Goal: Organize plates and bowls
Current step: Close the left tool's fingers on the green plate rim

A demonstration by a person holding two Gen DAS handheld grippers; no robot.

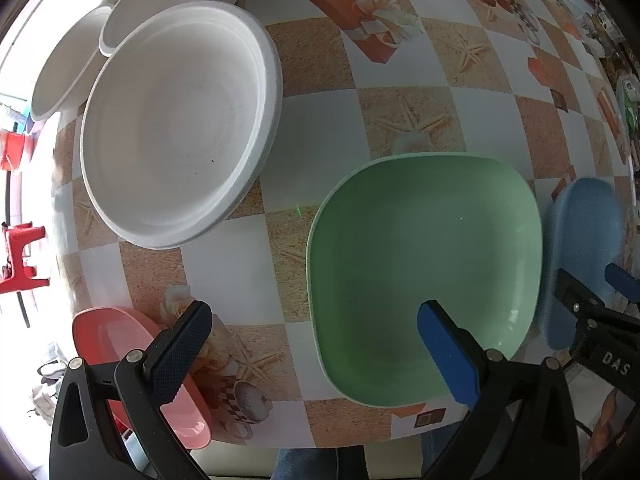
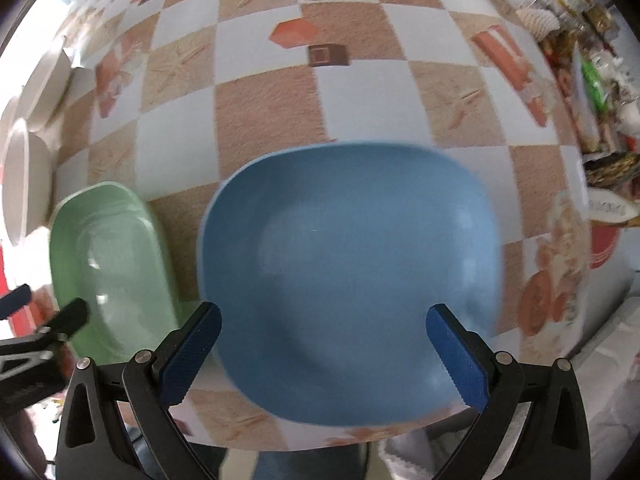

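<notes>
In the left wrist view a green square plate lies on the table near the front edge, a pink plate at the front left and a blue plate at the right. White round bowls stand at the back left. My left gripper is open and empty, its right finger over the green plate's near rim. In the right wrist view the blue plate lies between the fingers of my right gripper, which is open and empty just above it. The green plate lies to its left.
The table has a checkered cloth with starfish prints. Several packets and jars crowd the right edge. A red object stands off the table's left side. The right gripper shows in the left view beside the blue plate.
</notes>
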